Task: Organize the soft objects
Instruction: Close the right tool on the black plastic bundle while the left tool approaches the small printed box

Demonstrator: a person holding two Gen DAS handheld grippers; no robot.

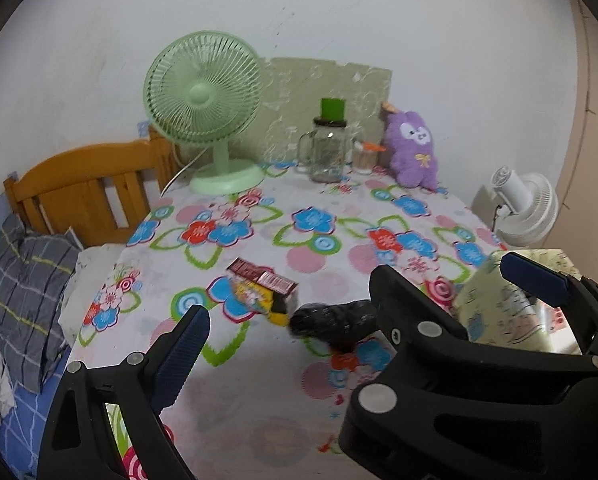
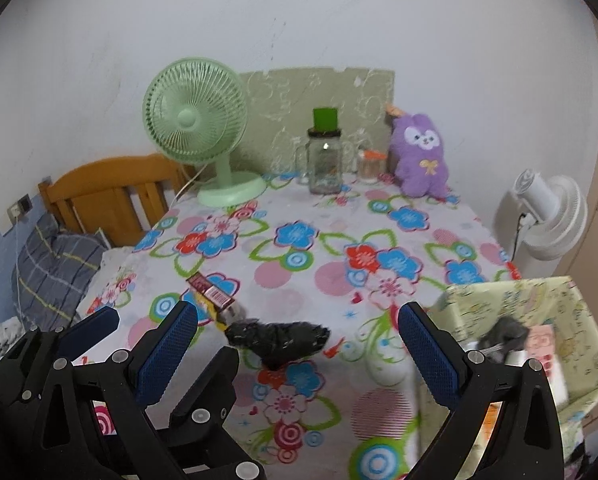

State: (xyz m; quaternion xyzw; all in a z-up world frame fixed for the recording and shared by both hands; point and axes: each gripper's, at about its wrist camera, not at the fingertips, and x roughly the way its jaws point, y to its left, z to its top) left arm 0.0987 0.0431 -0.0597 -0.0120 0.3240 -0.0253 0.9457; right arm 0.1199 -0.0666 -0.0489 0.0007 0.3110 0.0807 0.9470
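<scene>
- The right claw gapes wide at the lower frame, holding nothing.
- A black crumpled bag lies centre on the floral desk.
- A purple plush sits upper right.

A green desk fan stands far left on the floral tablecloth. A glass mug jar sits right of it. A white fan stands off the table's right edge.

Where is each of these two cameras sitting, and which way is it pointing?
Left wrist view: on the left gripper, facing across the floral table to the wall; its own open fingers show, with the right gripper's finger beyond.
Right wrist view: on the right gripper, facing likewise; its open fingers show, the left gripper at lower left.
Both share the green fan, jar, purple plush and black bag.
</scene>
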